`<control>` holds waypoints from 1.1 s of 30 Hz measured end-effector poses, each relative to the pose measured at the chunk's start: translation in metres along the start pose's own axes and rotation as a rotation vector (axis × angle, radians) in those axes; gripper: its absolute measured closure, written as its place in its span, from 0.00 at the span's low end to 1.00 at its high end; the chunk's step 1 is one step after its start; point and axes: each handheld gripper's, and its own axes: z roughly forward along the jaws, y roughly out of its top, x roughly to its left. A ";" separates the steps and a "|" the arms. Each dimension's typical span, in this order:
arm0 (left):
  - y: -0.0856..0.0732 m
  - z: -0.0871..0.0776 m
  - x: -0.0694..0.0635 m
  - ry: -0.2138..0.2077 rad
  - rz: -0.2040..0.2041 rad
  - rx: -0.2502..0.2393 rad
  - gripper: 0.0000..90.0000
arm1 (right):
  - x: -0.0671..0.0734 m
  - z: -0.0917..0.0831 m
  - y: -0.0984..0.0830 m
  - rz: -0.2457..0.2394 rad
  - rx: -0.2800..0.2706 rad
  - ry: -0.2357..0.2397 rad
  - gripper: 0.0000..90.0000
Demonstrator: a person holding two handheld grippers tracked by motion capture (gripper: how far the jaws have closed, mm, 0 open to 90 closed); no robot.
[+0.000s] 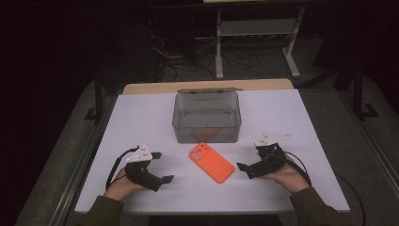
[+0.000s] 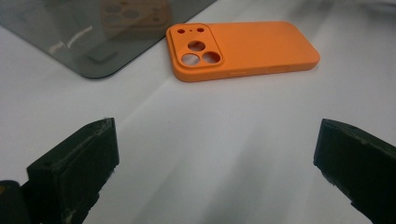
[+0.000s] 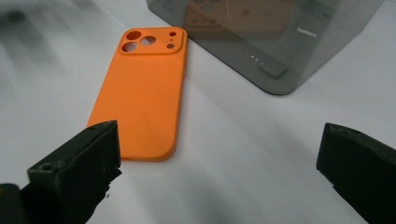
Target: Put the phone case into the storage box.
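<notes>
An orange phone case (image 1: 211, 162) lies flat, camera cut-outs up, on the white table (image 1: 291, 117), just in front of a clear grey box (image 1: 207, 117). My left gripper (image 1: 162, 166) rests to the case's left, open, with nothing between its jaws. My right gripper (image 1: 249, 158) rests to the case's right, also open and empty. In the left gripper view the phone case (image 2: 252, 46) lies ahead of the left gripper (image 2: 215, 140), with the box (image 2: 93, 32) at upper left. In the right gripper view the phone case (image 3: 142, 93) lies ahead and left of the right gripper (image 3: 217, 140), close to its left jaw, and the box (image 3: 280, 32) is at upper right.
The box holds something orange-brown at its bottom (image 1: 207, 133). Beyond the table's far edge stand a white metal shelf frame (image 1: 256, 42) and cables on a dark floor (image 1: 188, 61). Bare table surface lies on both sides of the box.
</notes>
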 end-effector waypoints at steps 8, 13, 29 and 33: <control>0.000 0.000 0.001 0.003 -0.006 -0.006 0.00 | 0.001 0.001 0.006 -0.004 -0.006 0.011 0.00; 0.000 0.000 0.002 0.009 -0.010 -0.004 0.00 | 0.001 0.002 0.008 -0.006 -0.013 0.025 0.00; 0.000 -0.001 0.002 0.007 -0.011 -0.007 0.00 | 0.006 0.011 0.026 -0.027 -0.018 0.038 0.00; 0.000 -0.001 0.001 0.007 -0.011 -0.008 0.00 | 0.009 0.014 0.031 -0.033 -0.021 0.043 0.00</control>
